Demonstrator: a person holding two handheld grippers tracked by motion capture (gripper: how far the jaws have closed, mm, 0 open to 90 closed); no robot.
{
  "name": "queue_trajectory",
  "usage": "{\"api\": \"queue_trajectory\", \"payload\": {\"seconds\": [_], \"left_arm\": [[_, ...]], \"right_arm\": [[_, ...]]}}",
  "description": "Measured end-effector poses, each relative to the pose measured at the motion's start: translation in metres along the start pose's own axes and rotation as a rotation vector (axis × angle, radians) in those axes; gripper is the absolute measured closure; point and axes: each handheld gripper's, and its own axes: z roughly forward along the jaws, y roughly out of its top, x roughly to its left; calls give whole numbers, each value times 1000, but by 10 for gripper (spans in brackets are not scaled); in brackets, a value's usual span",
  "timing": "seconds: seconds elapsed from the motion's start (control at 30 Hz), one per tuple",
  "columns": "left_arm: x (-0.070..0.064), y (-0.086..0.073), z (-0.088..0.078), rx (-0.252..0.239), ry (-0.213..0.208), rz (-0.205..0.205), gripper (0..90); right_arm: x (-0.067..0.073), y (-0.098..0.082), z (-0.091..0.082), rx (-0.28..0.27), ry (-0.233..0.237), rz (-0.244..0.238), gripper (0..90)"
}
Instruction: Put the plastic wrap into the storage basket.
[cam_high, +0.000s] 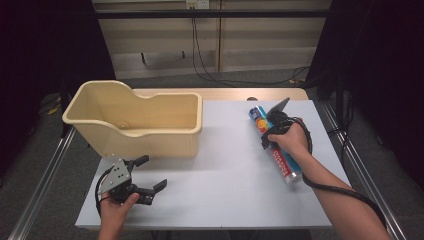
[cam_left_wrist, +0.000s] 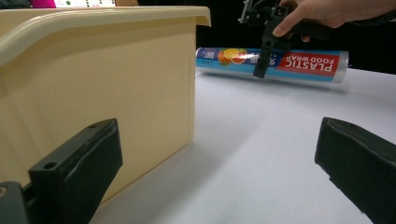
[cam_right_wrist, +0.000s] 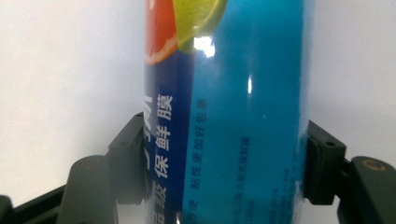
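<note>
A roll of plastic food wrap (cam_high: 288, 168), blue and red with a fruit picture, lies at an angle on the right side of the white table (cam_high: 230, 170). My right gripper (cam_high: 271, 136) comes down on its blue half and is shut on it. In the right gripper view the pads (cam_right_wrist: 322, 163) press both sides of the roll (cam_right_wrist: 233, 116). My left gripper (cam_high: 152, 172) rests near the table's front left with its jaws wide open and nothing between them. In the left gripper view the roll (cam_left_wrist: 308, 65) lies far ahead, under the right gripper (cam_left_wrist: 262, 63).
A large beige plastic bin (cam_high: 150, 145) stands at the table's back left, just beyond my left gripper; its wall (cam_left_wrist: 93, 84) is close on the left in the left gripper view. Metal rails run along both sides of the table.
</note>
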Motion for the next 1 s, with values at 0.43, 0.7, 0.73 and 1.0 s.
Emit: {"api": "queue_trajectory", "payload": {"seconds": [0.43, 0.7, 0.73, 1.0], "left_arm": [[-1, 0, -1, -6, 3, -10, 5], [-1, 0, 0, -7, -1, -7, 5], [0, 0, 0, -4, -1, -4, 5], [-1, 0, 0, -8, -3, -8, 5]], "right_arm": [[8, 7, -20, -4, 21, -67, 320], [9, 10, -35, -14, 33, -110, 320], [9, 10, -38, -16, 35, -116, 320], [12, 14, -57, -30, 44, -152, 320]]}}
